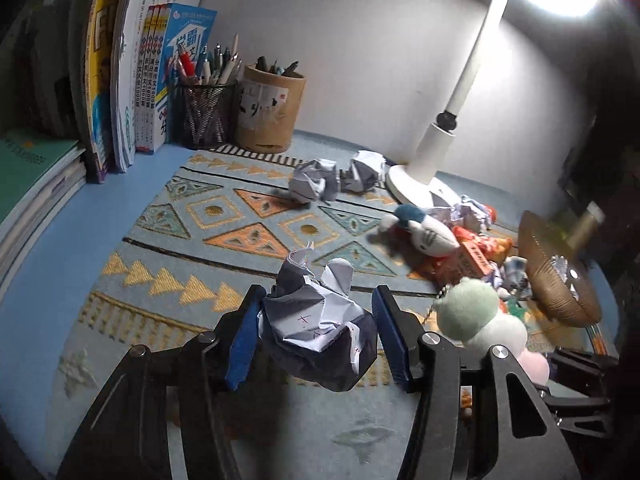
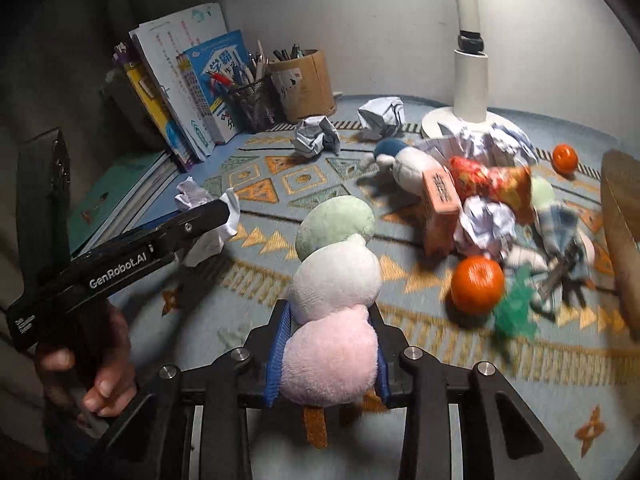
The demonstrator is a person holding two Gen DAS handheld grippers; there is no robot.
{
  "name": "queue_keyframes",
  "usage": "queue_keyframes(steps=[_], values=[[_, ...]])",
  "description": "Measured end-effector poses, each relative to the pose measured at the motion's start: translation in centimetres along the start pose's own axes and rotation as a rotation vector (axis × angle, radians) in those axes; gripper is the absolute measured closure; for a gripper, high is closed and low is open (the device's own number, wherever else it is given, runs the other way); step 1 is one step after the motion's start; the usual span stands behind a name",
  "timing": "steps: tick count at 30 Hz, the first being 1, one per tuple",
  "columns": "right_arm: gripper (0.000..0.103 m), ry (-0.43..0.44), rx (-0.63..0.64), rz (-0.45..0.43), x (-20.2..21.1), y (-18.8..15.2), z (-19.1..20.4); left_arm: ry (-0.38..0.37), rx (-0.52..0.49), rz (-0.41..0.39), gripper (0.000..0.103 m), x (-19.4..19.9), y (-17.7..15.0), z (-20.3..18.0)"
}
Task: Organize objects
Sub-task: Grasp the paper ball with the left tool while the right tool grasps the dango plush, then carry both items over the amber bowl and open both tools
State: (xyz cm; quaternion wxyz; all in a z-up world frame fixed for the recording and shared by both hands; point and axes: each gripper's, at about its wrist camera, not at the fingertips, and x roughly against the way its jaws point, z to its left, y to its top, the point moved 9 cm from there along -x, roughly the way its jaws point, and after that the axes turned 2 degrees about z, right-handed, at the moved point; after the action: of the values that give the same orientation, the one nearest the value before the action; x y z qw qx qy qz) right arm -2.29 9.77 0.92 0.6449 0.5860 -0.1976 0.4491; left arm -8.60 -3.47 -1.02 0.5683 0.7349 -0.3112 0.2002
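My left gripper (image 1: 316,328) is shut on a crumpled paper ball (image 1: 316,332) and holds it above the patterned mat (image 1: 224,240). It also shows in the right wrist view (image 2: 208,224), at the left. My right gripper (image 2: 330,344) is shut on a plush dango toy (image 2: 336,280) with green, white and pink balls; the toy also shows in the left wrist view (image 1: 476,316). Two more paper balls (image 1: 314,179) (image 1: 366,170) lie near the lamp base. A pile of paper, snack packs and a blue-white plush (image 2: 404,160) lies at the right.
Books (image 1: 132,80) stand at the back left, next to a mesh pen cup (image 1: 206,114) and a brown pen holder (image 1: 268,110). A white desk lamp (image 1: 424,176) stands at the back. Two oranges (image 2: 478,286) (image 2: 565,157) and a brown basket (image 1: 556,276) sit at the right.
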Motion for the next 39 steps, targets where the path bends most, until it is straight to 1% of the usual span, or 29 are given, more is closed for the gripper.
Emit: queue_keyframes(steps=[3,5,6,7,8,9,10,11,12,15,17,20,21,22,23,27,28,30,31,33,36,38,39], values=[[0.067,-0.001,-0.032,0.003,0.5,-2.6,-1.6,-0.074,0.009,-0.003,0.051,-0.5,-1.5,-2.0],[0.067,-0.030,-0.039,0.050,0.0,-3.8,-2.8,-0.115,0.015,0.001,0.051,-1.0,-2.3,-2.8],[0.067,-0.043,-0.041,0.075,-0.2,-4.3,-3.4,-0.111,0.004,0.008,0.051,-1.1,-2.5,-3.0],[0.067,-0.036,-0.040,0.091,-0.1,-4.7,-3.7,-0.123,-0.003,-0.003,0.050,-0.9,-2.4,-3.1],[0.066,-0.031,-0.038,0.097,0.2,-5.1,-4.1,-0.162,-0.005,-0.005,0.050,-0.8,-2.4,-3.4],[0.060,-0.042,-0.044,0.095,0.5,-5.4,-4.6,-0.200,-0.003,0.009,0.050,-0.9,-2.5,-3.6],[0.056,-0.069,-0.052,0.091,0.8,-5.6,-5.1,-0.218,-0.002,0.022,0.049,-1.0,-2.7,-3.8],[0.043,-0.100,-0.051,0.085,1.0,-5.8,-5.6,-0.212,-0.006,0.023,0.049,-1.1,-2.8,-3.9],[0.037,-0.127,-0.041,0.080,1.3,-5.9,-6.0,-0.194,-0.017,0.012,0.049,-0.9,-2.7,-4.0],[0.037,-0.151,-0.024,0.098,1.4,-6.1,-6.0,-0.180,-0.066,-0.017,0.048,-0.4,-2.8,-4.7],[0.037,-0.164,-0.003,0.082,1.4,-5.8,-5.7,-0.177,-0.093,-0.020,0.046,-0.2,-3.0,-5.1],[0.037,-0.263,0.056,0.077,0.5,-5.6,-5.8,-0.175,-0.110,-0.003,0.046,-0.4,-3.2,-5.3],[0.039,-0.281,0.062,0.073,0.3,-5.4,-5.8,-0.175,-0.112,-0.004,0.046,-0.4,-3.2,-5.3],[0.045,-0.283,0.058,0.069,0.1,-5.3,-5.9,-0.176,-0.113,-0.005,0.046,-0.3,-3.2,-5.3],[0.056,-0.272,0.055,0.068,0.0,-5.3,-5.9,-0.176,-0.115,-0.007,0.046,-0.3,-3.2,-5.3],[0.058,-0.240,0.024,0.022,1.4,-5.4,-5.9,-0.160,-0.146,0.002,0.046,-0.2,-3.5,-6.2],[0.058,-0.232,0.016,0.000,2.4,-5.3,-6.1,-0.163,-0.154,0.004,0.046,0.1,-3.6,-6.8],[0.058,-0.247,-0.009,-0.051,5.0,-5.0,-6.6,-0.195,-0.173,0.007,0.046,0.9,-3.5,-8.7],[0.058,-0.260,-0.024,-0.087,6.9,-4.6,-7.3,-0.215,-0.191,-0.009,0.046,1.7,-3.0,-10.1],[0.058,-0.302,-0.056,-0.181,11.5,-3.2,-9.3,-0.246,-0.243,-0.069,0.046,3.7,-1.1,-13.8],[0.058,-0.421,-0.140,-0.326,19.4,-0.9,-14.1,-0.234,-0.313,-0.162,0.046,6.2,2.3,-20.2],[0.057,-0.460,-0.223,-0.398,23.6,0.3,-17.9,-0.264,-0.342,-0.196,0.046,6.8,4.1,-24.7],[0.057,-0.469,-0.267,-0.420,25.0,0.8,-19.9,-0.289,-0.361,-0.200,0.046,6.5,4.8,-27.0]])
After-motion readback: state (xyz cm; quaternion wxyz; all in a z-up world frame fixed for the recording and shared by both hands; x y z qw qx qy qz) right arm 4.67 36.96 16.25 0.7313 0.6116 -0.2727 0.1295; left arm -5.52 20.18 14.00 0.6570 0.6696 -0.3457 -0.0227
